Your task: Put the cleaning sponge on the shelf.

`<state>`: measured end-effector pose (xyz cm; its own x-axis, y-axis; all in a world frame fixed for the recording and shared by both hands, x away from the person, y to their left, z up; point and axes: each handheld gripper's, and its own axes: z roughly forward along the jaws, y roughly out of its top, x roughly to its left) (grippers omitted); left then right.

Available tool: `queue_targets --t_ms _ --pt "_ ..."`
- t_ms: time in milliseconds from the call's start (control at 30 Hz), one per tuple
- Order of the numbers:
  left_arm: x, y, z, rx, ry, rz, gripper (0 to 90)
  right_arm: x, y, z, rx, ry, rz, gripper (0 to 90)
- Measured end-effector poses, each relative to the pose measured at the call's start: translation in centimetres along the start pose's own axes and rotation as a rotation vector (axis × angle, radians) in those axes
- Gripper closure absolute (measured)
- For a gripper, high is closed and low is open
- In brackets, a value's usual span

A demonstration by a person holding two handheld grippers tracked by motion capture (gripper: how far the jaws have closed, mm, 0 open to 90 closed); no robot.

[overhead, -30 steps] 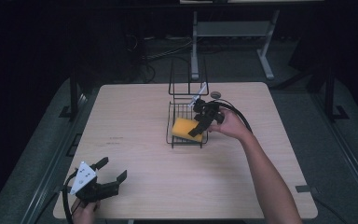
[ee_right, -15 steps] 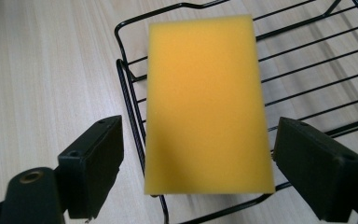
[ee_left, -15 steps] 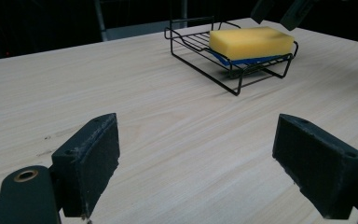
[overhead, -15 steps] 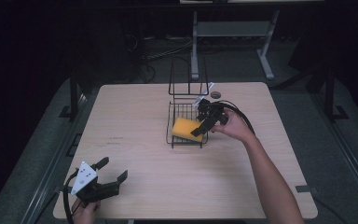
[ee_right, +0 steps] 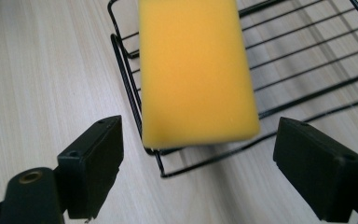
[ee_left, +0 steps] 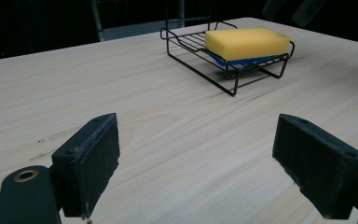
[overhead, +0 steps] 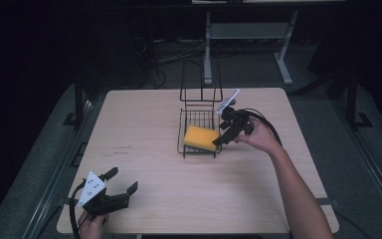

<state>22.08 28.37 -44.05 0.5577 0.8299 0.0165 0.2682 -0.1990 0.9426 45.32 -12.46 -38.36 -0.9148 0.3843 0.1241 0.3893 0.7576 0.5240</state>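
At the near left corner of the pale wooden table [overhead: 154, 199], the left gripper [overhead: 123, 185] was held with its jaws wide apart and nothing between them. Farther off, past mid-table, the yellow rectangular sponge [overhead: 200, 138] lay in the black wire rack [overhead: 198, 119], with the right gripper [overhead: 218, 134], jaws spread, poised just right of it.
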Motion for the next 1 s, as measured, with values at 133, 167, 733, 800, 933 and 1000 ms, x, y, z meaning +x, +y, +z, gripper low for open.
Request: queue_targets --t_ms 133,167,733,800,933,1000 --pt "0.0 0.0 0.0 0.000 0.002 0.008 14.0 0.0 -0.7 -0.8 -0.005 -0.010 0.005 15.6" --pt "0.0 0.0 0.0 -0.001 0.003 0.006 14.1 0.1 -0.8 -1.0 -0.011 -0.009 0.006 15.6" --pt "-0.1 0.0 -0.1 -0.002 -0.005 0.011 14.1 1.1 -3.8 -1.5 0.032 -0.025 0.025 15.7" --pt "-0.1 0.0 -0.1 -0.003 -0.005 0.009 14.0 1.2 -4.1 -1.5 0.037 -0.026 0.024 15.7" --pt "-0.1 0.0 -0.1 -0.002 -0.005 0.011 14.0 1.6 -4.7 -1.7 0.043 -0.029 0.032 15.7" --pt "-0.1 0.0 -0.1 -0.002 -0.005 0.012 14.1 1.8 -5.1 -1.8 0.044 -0.029 0.032 15.7"
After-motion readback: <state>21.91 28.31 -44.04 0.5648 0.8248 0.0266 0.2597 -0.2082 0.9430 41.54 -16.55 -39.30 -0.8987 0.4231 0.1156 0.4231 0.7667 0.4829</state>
